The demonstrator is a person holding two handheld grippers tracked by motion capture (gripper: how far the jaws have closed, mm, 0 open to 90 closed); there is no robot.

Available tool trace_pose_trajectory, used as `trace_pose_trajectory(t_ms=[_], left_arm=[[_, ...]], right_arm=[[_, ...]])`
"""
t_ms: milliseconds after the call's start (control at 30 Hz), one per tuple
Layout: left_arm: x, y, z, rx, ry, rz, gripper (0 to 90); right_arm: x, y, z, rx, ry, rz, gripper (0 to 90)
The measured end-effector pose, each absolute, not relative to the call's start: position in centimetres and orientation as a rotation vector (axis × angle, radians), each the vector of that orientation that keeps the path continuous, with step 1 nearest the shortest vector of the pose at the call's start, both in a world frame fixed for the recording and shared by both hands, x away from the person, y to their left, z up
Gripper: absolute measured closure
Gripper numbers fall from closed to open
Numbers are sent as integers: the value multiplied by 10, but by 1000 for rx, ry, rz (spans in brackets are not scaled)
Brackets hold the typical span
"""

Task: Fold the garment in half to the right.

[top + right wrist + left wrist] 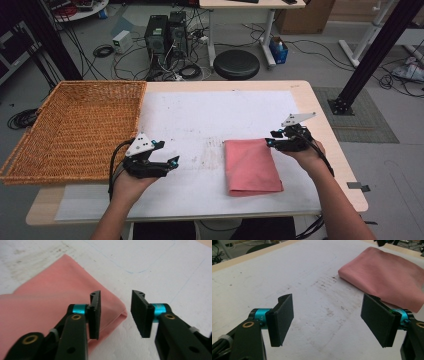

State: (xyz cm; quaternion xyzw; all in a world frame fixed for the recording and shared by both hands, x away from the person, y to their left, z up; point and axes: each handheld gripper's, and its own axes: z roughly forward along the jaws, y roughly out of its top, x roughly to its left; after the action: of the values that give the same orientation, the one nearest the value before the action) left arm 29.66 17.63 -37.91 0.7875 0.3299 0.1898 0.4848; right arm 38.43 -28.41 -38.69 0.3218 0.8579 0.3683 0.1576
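Right gripper [115, 312]: jaws part-open, gripping nothing — the corner of the folded pink cloth [50, 305] lies just beneath and behind its left finger [95, 315]. Left gripper [329, 320]: jaws wide, empty, over bare white table cover [287, 272]; cloth edge sits beyond its right finger [378, 320].

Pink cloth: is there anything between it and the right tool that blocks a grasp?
Nothing visible does. The right tool is open at the folded corner of the pink cloth, with only white paper around.
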Motion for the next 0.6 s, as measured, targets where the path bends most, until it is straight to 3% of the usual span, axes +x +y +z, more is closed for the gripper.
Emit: trace_pose_trajectory(t_ms=[200, 467, 600], left_arm=[[299, 177, -372, 1953, 769, 455, 252], [299, 171, -376, 1964, 757, 450, 250], [299, 167, -378, 1957, 755, 450, 250]], right_arm=[[347, -295, -382, 875, 2507, 1073, 551], [309, -304, -410, 921, 2555, 1135, 542], [298, -300, -425, 908, 2625, 1152, 730]])
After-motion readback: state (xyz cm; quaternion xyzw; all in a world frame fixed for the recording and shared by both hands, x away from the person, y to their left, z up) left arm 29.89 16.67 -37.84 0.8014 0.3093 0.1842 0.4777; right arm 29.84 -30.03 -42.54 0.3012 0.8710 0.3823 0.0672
